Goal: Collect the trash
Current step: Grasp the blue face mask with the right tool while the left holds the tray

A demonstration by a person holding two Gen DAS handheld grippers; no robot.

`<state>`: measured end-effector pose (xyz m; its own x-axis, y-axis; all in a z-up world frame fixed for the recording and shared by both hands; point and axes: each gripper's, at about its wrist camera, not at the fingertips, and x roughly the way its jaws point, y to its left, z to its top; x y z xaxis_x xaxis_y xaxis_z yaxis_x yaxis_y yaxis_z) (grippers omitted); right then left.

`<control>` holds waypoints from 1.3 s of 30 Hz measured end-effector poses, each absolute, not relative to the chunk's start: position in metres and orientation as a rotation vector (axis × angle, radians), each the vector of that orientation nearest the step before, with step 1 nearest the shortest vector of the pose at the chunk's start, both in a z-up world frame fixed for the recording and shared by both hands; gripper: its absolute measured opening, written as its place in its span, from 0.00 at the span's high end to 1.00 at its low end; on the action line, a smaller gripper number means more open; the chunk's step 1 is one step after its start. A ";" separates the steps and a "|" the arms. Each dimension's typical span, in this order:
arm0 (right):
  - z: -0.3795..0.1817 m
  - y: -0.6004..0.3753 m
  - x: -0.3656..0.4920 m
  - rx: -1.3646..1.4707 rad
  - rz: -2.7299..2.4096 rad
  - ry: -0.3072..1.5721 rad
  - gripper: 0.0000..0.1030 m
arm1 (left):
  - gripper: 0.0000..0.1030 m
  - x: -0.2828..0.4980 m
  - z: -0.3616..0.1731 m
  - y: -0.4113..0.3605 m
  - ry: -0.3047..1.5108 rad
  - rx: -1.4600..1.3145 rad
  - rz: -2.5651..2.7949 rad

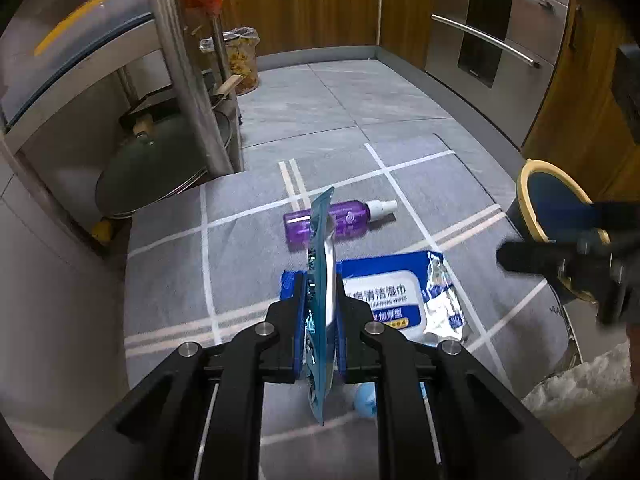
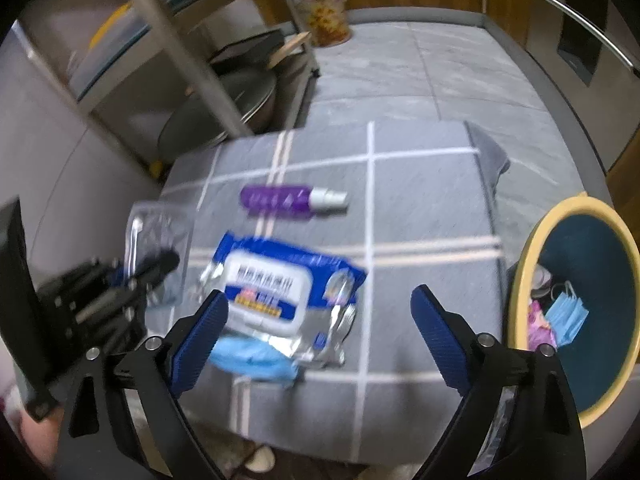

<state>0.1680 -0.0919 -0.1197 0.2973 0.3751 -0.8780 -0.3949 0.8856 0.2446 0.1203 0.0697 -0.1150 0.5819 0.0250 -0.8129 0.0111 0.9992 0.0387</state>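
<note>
My left gripper (image 1: pixel 320 280) is shut on a teal and silver foil wrapper (image 1: pixel 320 232), held edge-on above the table. Behind it a purple spray bottle (image 1: pixel 336 220) lies on its side, and a blue wet-wipes pack (image 1: pixel 384 292) lies flat. My right gripper (image 2: pixel 320 298) is open over the wipes pack (image 2: pixel 276 292), with nothing between its pads. A blue face mask (image 2: pixel 252 356) sticks out from under the pack's near edge. The purple spray bottle (image 2: pixel 288 200) lies further back. The left gripper (image 2: pixel 152 268) with its foil wrapper (image 2: pixel 160 232) shows at the left, blurred.
A grey checked cloth covers the table (image 2: pixel 420 220). A dark bin with a yellow rim (image 2: pixel 520 280) stands off the table's right side and holds a blue mask and pink scraps. A metal rack with pan lids (image 1: pixel 160 168) stands left; an oven (image 1: pixel 500 40) is beyond.
</note>
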 end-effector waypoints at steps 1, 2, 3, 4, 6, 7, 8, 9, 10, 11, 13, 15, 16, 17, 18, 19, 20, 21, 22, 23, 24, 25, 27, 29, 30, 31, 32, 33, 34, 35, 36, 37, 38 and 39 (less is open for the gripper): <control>-0.121 -0.088 0.161 -0.043 0.523 1.163 0.13 | 0.89 0.117 -0.114 0.070 0.951 0.043 0.012; -0.123 -0.085 0.155 -0.068 0.532 1.164 0.14 | 0.89 0.114 -0.114 0.072 0.953 0.040 0.015; -0.126 -0.080 0.149 -0.103 0.543 1.164 0.16 | 0.89 0.111 -0.113 0.075 0.954 0.031 0.020; -0.129 -0.076 0.143 -0.137 0.551 1.165 0.18 | 0.89 0.108 -0.112 0.078 0.954 0.023 0.023; -0.135 -0.067 0.133 -0.210 0.570 1.164 0.21 | 0.89 0.102 -0.111 0.083 0.950 -0.002 0.028; -0.137 -0.063 0.128 -0.240 0.582 1.163 0.23 | 0.89 0.100 -0.111 0.085 0.947 -0.007 0.030; -0.139 -0.060 0.125 -0.257 0.592 1.162 0.23 | 0.89 0.098 -0.111 0.085 0.945 -0.010 0.030; -0.142 -0.055 0.120 -0.281 0.612 1.161 0.25 | 0.89 0.095 -0.111 0.087 0.944 -0.016 0.026; -0.145 -0.051 0.117 -0.295 0.626 1.161 0.26 | 0.89 0.094 -0.111 0.088 0.944 -0.017 0.025; -0.147 -0.047 0.114 -0.309 0.640 1.160 0.26 | 0.89 0.092 -0.112 0.089 0.944 -0.016 0.025; -0.152 -0.038 0.106 -0.341 0.676 1.158 0.28 | 0.89 0.089 -0.112 0.090 0.943 -0.021 0.018; -0.158 -0.027 0.100 -0.379 0.703 1.161 0.29 | 0.89 0.087 -0.113 0.093 0.944 -0.018 0.015; -0.162 -0.023 0.098 -0.399 0.710 1.163 0.29 | 0.89 0.087 -0.114 0.094 0.945 -0.019 0.014; -0.165 -0.019 0.098 -0.413 0.711 1.164 0.30 | 0.89 0.086 -0.114 0.096 0.946 -0.021 0.015; -0.170 -0.015 0.096 -0.434 0.711 1.168 0.31 | 0.89 0.086 -0.115 0.098 0.947 -0.026 0.015; -0.173 -0.012 0.095 -0.445 0.709 1.173 0.32 | 0.89 0.086 -0.115 0.100 0.948 -0.029 0.012; -0.177 -0.008 0.095 -0.458 0.708 1.179 0.33 | 0.89 0.085 -0.116 0.101 0.950 -0.029 0.011; -0.182 -0.005 0.094 -0.476 0.705 1.185 0.34 | 0.89 0.085 -0.116 0.102 0.952 -0.029 0.011; -0.184 -0.003 0.094 -0.488 0.704 1.187 0.36 | 0.89 0.085 -0.117 0.102 0.953 -0.030 0.010; -0.187 0.000 0.094 -0.506 0.703 1.187 0.38 | 0.89 0.085 -0.117 0.103 0.953 -0.032 0.009; -0.189 0.003 0.093 -0.521 0.700 1.184 0.41 | 0.89 0.086 -0.118 0.104 0.953 -0.032 0.009; -0.191 0.005 0.093 -0.530 0.697 1.182 0.44 | 0.89 0.086 -0.118 0.104 0.955 -0.032 0.007; -0.195 0.008 0.092 -0.546 0.693 1.178 0.52 | 0.89 0.087 -0.119 0.105 0.956 -0.030 0.007; -0.196 0.009 0.091 -0.558 0.688 1.178 0.64 | 0.89 0.088 -0.119 0.105 0.960 -0.026 0.009; -0.196 0.008 0.092 -0.560 0.683 1.178 0.70 | 0.89 0.089 -0.119 0.104 0.960 -0.024 0.009; -0.195 0.007 0.093 -0.556 0.680 1.179 0.77 | 0.89 0.089 -0.119 0.105 0.960 -0.023 0.009; -0.194 0.006 0.095 -0.547 0.677 1.181 0.80 | 0.89 0.089 -0.119 0.104 0.959 -0.023 0.010; -0.192 0.002 0.098 -0.528 0.675 1.185 0.84 | 0.89 0.089 -0.119 0.104 0.959 -0.024 0.011; -0.190 0.001 0.099 -0.516 0.673 1.186 0.87 | 0.89 0.089 -0.119 0.104 0.959 -0.026 0.012; -0.187 -0.002 0.100 -0.501 0.672 1.181 0.89 | 0.89 0.090 -0.119 0.104 0.959 -0.027 0.014; -0.184 -0.004 0.101 -0.491 0.668 1.171 0.90 | 0.89 0.090 -0.119 0.103 0.960 -0.028 0.016; -0.182 -0.006 0.102 -0.483 0.666 1.164 0.92 | 0.89 0.090 -0.119 0.102 0.961 -0.028 0.019; -0.178 -0.008 0.103 -0.470 0.666 1.158 0.93 | 0.89 0.091 -0.119 0.101 0.962 -0.027 0.018; -0.175 -0.011 0.104 -0.452 0.661 1.151 0.93 | 0.89 0.091 -0.119 0.099 0.961 -0.023 0.017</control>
